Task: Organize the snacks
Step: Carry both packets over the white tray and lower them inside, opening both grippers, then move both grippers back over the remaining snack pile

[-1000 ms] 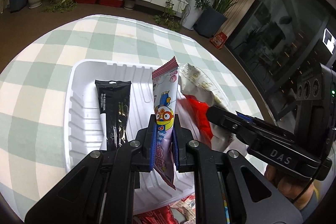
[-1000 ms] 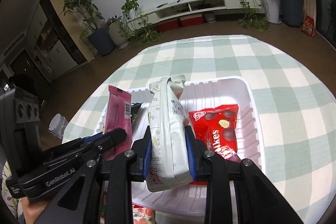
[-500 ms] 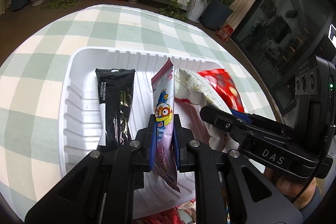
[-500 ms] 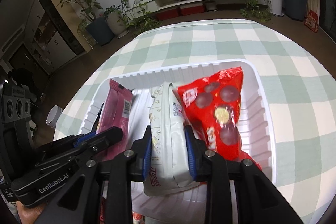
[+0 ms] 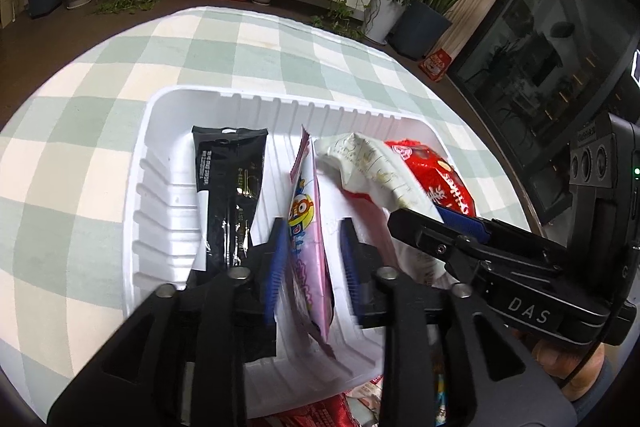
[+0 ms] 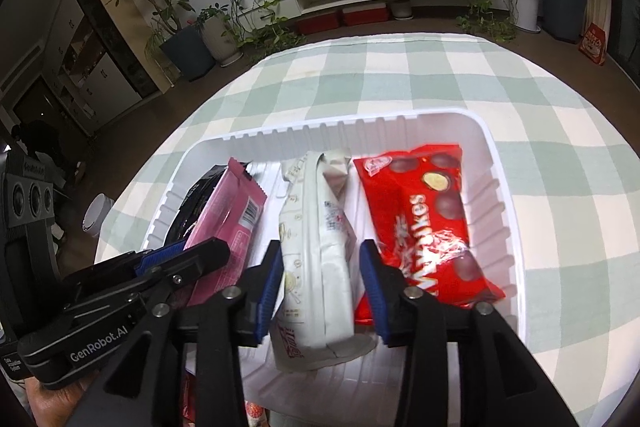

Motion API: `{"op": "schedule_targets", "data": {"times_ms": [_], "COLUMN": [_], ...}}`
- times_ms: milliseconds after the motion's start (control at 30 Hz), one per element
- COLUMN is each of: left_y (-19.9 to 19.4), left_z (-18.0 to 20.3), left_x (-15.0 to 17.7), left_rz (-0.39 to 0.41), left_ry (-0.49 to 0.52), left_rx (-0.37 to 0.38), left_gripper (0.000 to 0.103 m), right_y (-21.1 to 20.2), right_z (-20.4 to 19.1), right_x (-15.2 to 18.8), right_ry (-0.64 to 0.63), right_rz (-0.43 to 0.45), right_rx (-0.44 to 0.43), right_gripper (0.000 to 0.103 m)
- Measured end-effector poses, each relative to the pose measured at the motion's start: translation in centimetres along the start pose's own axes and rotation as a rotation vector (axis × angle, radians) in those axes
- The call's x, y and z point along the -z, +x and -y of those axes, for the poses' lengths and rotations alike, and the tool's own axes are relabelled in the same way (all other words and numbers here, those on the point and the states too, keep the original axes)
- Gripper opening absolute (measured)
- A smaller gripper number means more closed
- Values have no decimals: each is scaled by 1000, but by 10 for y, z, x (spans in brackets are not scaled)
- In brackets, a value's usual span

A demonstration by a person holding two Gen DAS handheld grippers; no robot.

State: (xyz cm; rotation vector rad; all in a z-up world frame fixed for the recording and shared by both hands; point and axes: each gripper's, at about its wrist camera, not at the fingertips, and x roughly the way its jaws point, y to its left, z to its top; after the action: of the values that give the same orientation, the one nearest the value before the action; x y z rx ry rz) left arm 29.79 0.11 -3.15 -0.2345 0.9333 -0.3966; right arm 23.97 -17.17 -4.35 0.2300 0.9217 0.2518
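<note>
My left gripper (image 5: 314, 259) and right gripper (image 6: 320, 287) are both opening, pads apparently clear of the pink packet (image 5: 308, 227) and white pouch (image 6: 320, 247) standing on edge in the white tray (image 6: 500, 187). If I withdraw carelessly, a finger may snag either and topple it onto the red bag (image 6: 424, 219) or black packet (image 5: 230, 183).

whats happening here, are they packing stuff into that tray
Yes. A person with a gripper in each hand is sorting snacks into a white tray on a checked tablecloth. The left gripper is opening around a pink cartoon snack packet; the right gripper is opening around a white pouch. Both packets stand on edge inside the tray, between a black packet and a red chocolate bag already lying there.
</note>
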Motion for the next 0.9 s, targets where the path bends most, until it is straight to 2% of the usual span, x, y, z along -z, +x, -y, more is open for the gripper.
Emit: {"op": "schedule_targets", "data": {"times_ms": [33,67,267,367,433,500,567,633,767,900], "left_y": [-2,-5,-12,-17,-21,-26,-31,-38,-59,-95], "left_z": [0,0,1,2,3,3,2,2,5,15], "left_x": [0,-1,-2,-1,-1,-1,0,2,8,21], "left_rz": [7,16,29,38,48,60,74,86,129,217], "left_ry": [-1,-4,-1,0,1,-4,-9,-8,12,25], "left_rx": [4,14,9,11,7,3,-4,-19,-63,-88], "left_gripper": [48,52,56,66,72,82,95,102,103,103], "right_y": [-2,-4,-11,-13,-15,-19,-23,-27,-41,-67], "right_z": [0,-1,0,0,2,4,6,8,10,16], "right_x": [0,0,-3,-5,-6,-6,-7,-8,-9,-9], "right_ry": [-2,-5,-5,-3,-2,8,24,35,40,49], "right_rz": [4,10,28,36,45,61,76,91,151,222], "right_rx": [-1,-3,-2,-5,-7,-11,-21,-34,-26,-6], "right_gripper": [49,50,51,52,57,71,76,80,92,92]}}
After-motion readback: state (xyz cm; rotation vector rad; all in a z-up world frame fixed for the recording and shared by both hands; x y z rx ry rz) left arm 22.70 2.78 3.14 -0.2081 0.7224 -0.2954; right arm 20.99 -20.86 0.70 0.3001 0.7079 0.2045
